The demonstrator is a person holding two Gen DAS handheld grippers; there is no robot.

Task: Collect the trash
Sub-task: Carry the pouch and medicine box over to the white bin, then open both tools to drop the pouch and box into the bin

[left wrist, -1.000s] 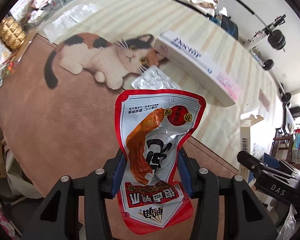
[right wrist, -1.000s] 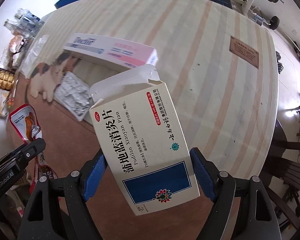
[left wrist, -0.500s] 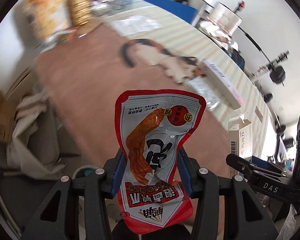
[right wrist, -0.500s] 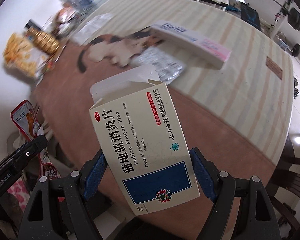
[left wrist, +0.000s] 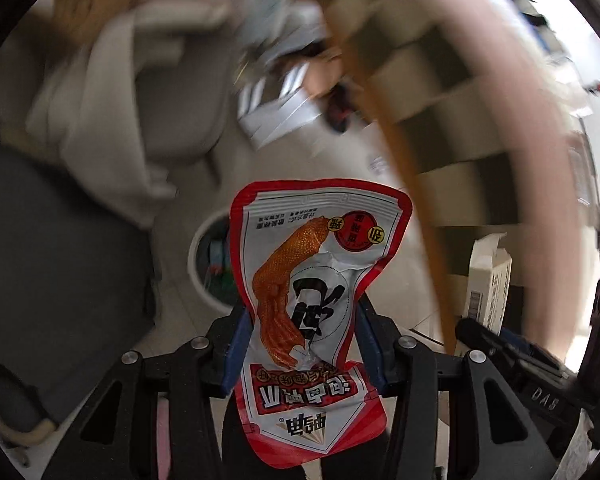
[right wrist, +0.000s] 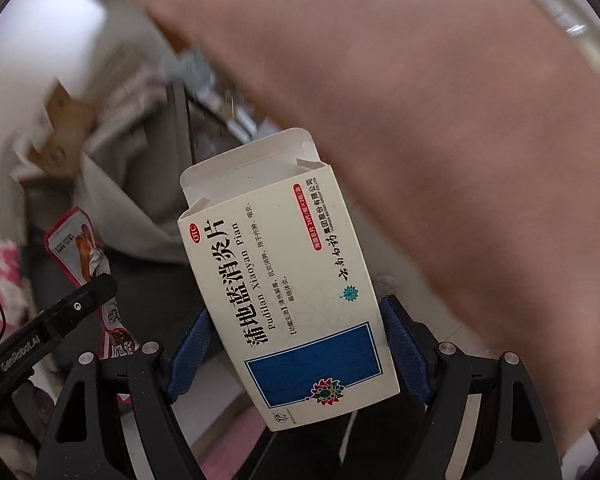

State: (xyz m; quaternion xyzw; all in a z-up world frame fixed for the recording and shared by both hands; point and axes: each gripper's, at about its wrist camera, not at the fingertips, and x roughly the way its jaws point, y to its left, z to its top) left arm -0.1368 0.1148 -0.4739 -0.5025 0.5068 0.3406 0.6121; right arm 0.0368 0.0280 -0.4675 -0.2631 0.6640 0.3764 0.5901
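Blurred floor and the pink table [right wrist: 440, 128] edge now fill both views where tabletop lay a second ago, and a white-rimmed bin [left wrist: 198, 264] sits lower centre. Right tongs [right wrist: 296, 344] clench the medicine box [right wrist: 288, 280]; left tongs [left wrist: 300, 344] clench the snack wrapper [left wrist: 308, 304] right above the bin, so dropping looks next.

Open floor below beside round white-rimmed bin [left wrist: 198, 276]; blurred pink-brown tabletop edge [right wrist: 440, 128] crowding close alongside (right).
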